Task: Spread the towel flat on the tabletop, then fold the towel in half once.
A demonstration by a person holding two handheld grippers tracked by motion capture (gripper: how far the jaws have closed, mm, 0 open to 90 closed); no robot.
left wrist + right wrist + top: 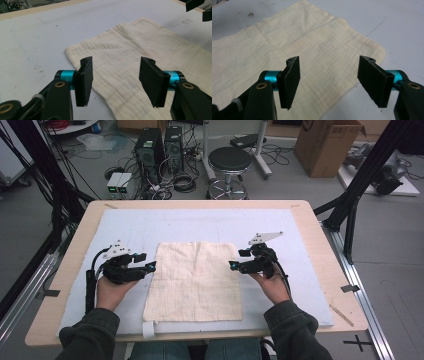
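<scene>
The counter [320, 250] is a pale wooden top under a light blue-grey mat [210, 222], matte and a little scuffed with dark specks. Flat in the middle of that mat lies a cream cloth [194, 281], roughly rectangular, its long axis running away from the person toward the far edge. It is a soft, crinkled gauze weave with fine ribbing and a faint fold crease through the middle; its corners are rounded and slightly limp.

The cloth sits between the two hands, so each gripper faces inward toward its own side edge. The left gripper [150, 266] is just beside the cloth's left edge, and in the left gripper view [116, 83] that edge and a near corner pass right under the gap between the black jaws. The right gripper [233, 265] hangs at the right edge, about level with the left one; in the right gripper view [329, 83] the cloth's rounded corner lies ahead and below. Both seem equally near, neither favoured.

Both pairs of jaws stand wide apart with nothing between the ribbed black pads, and neither presses on the fabric. My guess is that each gripper would need to dip to pinch its edge.
</scene>
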